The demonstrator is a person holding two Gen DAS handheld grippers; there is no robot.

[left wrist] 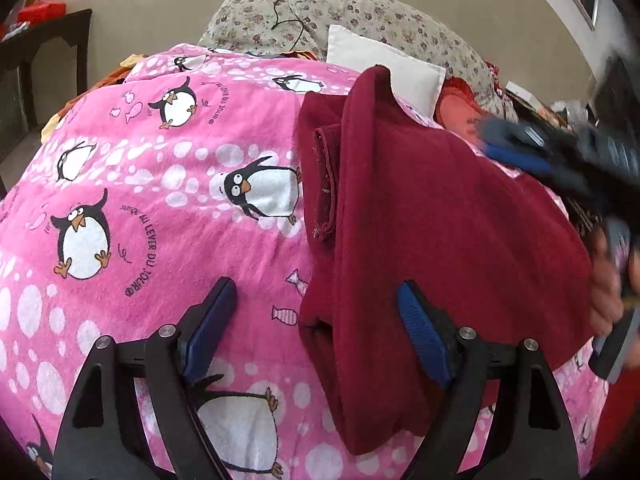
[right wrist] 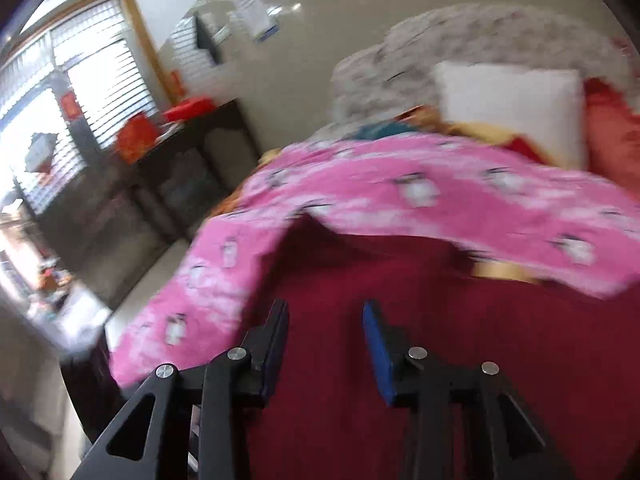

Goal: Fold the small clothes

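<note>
Left gripper, jaws apart and empty, hovers at the near edge of the maroon garment, which runs lengthwise away across the pink penguin blanket. Right gripper, also parted, hovers over it.

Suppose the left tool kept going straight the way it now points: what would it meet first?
Most likely the maroon garment lying on the penguin blanket. The open left tool already straddles the garment's near left edge, though how far above it hovers is unclear.
</note>
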